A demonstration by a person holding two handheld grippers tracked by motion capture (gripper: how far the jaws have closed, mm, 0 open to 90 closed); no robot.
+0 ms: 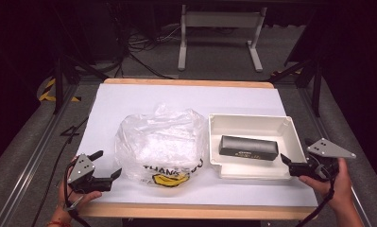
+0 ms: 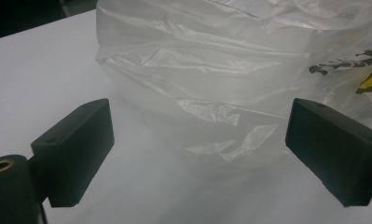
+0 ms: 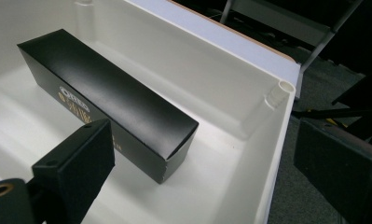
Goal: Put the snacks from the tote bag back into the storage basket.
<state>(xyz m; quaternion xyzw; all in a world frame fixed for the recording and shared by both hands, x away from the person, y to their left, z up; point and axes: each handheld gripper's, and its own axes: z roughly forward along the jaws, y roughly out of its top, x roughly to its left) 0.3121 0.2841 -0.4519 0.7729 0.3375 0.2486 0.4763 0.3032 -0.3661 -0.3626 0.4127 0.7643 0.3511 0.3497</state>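
Note:
A long black carton point(image 1: 248, 147) with gold print lies flat in a white tray point(image 1: 250, 117) at the right of the table. In the right gripper view the carton point(image 3: 104, 93) runs diagonally across the tray's floor. My right gripper point(image 1: 295, 151) is at the tray's near right corner, open point(image 3: 202, 158). One jaw is over the inside and the other is outside the tray's wall point(image 3: 281, 116), and neither touches the carton. A crumpled clear plastic bag point(image 1: 160, 142) with black and yellow print sits mid-table. My left gripper point(image 1: 109, 163) stands open just left of the bag point(image 2: 221, 70), with nothing between the jaws point(image 2: 197, 140).
White paper point(image 1: 129, 101) covers the table, and a wooden edge point(image 1: 186, 210) runs along the front. Beyond the far edge stand a white table frame point(image 1: 219, 28) and floor cables point(image 1: 139, 52). Dark metal struts point(image 1: 63, 80) flank both sides.

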